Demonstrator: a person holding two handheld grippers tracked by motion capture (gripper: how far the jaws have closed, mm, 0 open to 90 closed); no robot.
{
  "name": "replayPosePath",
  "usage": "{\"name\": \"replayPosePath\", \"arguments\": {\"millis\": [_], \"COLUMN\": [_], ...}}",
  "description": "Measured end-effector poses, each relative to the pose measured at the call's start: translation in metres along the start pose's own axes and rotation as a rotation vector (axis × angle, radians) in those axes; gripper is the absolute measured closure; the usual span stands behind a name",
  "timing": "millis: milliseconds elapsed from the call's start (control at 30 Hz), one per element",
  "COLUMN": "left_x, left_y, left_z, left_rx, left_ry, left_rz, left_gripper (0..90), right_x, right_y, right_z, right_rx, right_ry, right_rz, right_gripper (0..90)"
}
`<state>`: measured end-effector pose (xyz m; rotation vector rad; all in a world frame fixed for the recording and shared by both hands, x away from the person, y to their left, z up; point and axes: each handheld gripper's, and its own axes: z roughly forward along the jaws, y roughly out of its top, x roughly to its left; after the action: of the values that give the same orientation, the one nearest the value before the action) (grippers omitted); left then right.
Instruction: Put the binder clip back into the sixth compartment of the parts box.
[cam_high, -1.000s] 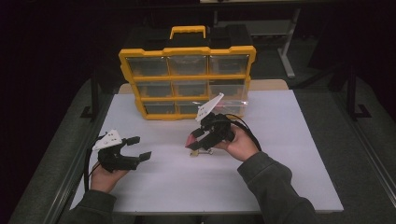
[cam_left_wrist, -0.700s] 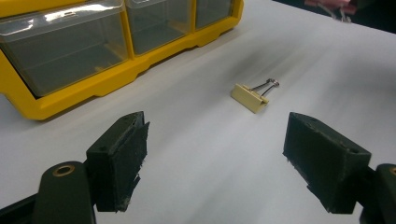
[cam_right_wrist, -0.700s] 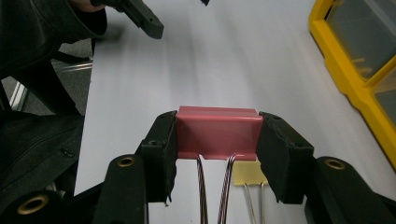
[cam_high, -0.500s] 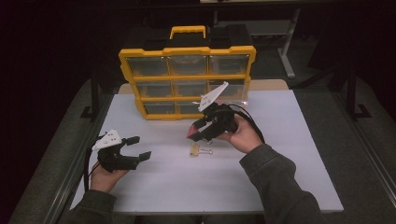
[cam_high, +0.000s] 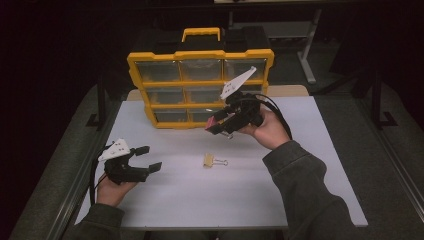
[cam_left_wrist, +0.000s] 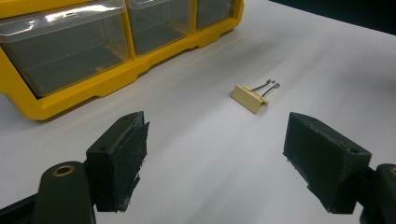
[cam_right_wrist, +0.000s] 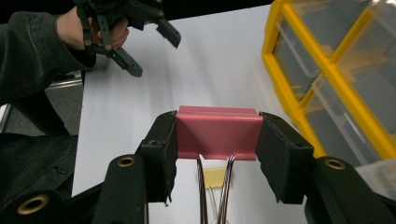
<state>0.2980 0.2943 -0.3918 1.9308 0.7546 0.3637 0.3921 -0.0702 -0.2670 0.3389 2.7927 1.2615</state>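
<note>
Gripping a pink clip (cam_right_wrist: 217, 132) by its sides, the right gripper (cam_high: 220, 121) is held up — ready for the yellow box (cam_high: 200, 54); left gripper (cam_high: 145, 159) fingers wide open, empty.

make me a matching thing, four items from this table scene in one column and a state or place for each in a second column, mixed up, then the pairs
Column 1
1. red binder clip
2. tan binder clip
3. left gripper
4. yellow organizer

Column 2
A. open, nothing between its fingers
B. standing at the far side of the table
C. clamped in the right gripper, off the table
D. lying loose on the white tabletop

Pairs: 1-C, 2-D, 3-A, 4-B
</note>
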Motion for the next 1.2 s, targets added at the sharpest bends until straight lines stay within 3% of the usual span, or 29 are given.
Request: {"name": "replayPosePath", "arguments": {"millis": [333,633,867,1000,1133,1200], "left_x": [-0.001,0.0,0.0,0.001,0.001,0.001], "left_y": [0.0,-0.001,-0.001,-0.001,-0.001,-0.001], "left_z": [0.001,0.001,0.0,0.0,-0.001,-0.001], "left_rx": [-0.007,-0.004,-0.009,-0.006,0.004,-0.003], "left_ry": [-0.002,-0.005,-0.006,-0.007,-0.005,-0.005], "left_rz": [-0.011,-0.01,-0.015,-0.014,-0.001,-0.011], "left_gripper": [21.4,21.4,21.4,21.5,21.5,21.5], "right_x": [-0.011,-0.023,-0.037,-0.044,-0.05,-0.054], "right_y": [0.012,0.021,0.024,0.025,0.022,0.019], "right_z": [-0.021,-0.042,-0.057,-0.062,-0.065,-0.065], "right_rx": [-0.015,-0.014,-0.02,-0.012,-0.005,-0.003], "right_ry": [-0.031,-0.087,-0.122,-0.147,-0.164,-0.178], "right_rz": [0.013,0.009,0.06,0.052,0.118,0.126], "right_gripper": [48.4,48.4,48.4,48.4,48.4,48.4]}}
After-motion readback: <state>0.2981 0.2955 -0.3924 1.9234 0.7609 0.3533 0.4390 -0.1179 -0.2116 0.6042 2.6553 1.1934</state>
